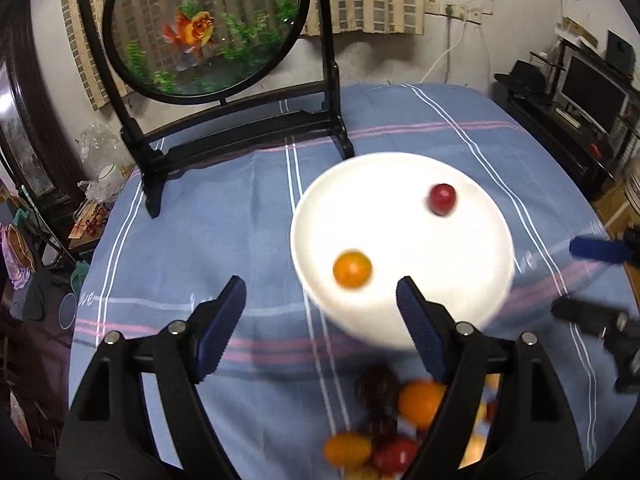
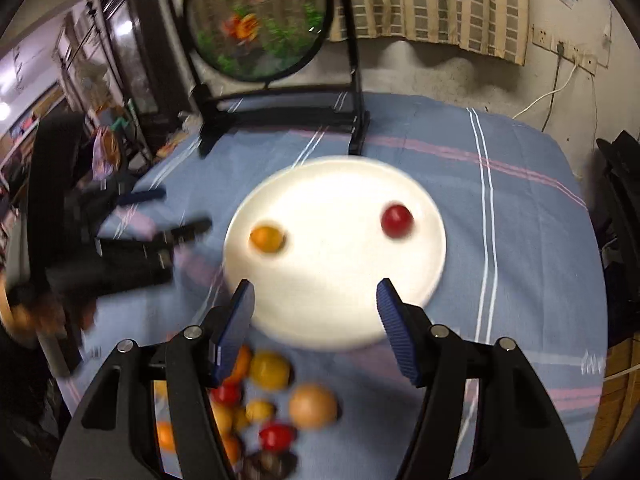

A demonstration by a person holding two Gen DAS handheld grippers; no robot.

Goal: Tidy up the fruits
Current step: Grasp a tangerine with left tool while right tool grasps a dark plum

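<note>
A white plate (image 1: 400, 320) (image 2: 332, 320) sits on the blue striped tablecloth. On it lie an orange tomato (image 1: 352, 269) (image 2: 267, 238) at the left and a red one (image 1: 442, 198) (image 2: 396, 220) at the right. A pile of loose fruit lies in front of the plate: orange, yellow, red and dark pieces (image 1: 420, 398) (image 2: 312, 405). My left gripper (image 1: 320, 296) is open and empty over the plate's near left edge. My right gripper (image 2: 316, 300) is open and empty over the plate's near edge; it also shows at the right of the left wrist view (image 1: 592, 276).
A round goldfish screen on a black stand (image 1: 240, 136) (image 2: 280, 116) stands at the back of the table. Clutter and furniture lie beyond the left table edge (image 1: 92, 200). A TV stand (image 1: 580, 120) is at the right.
</note>
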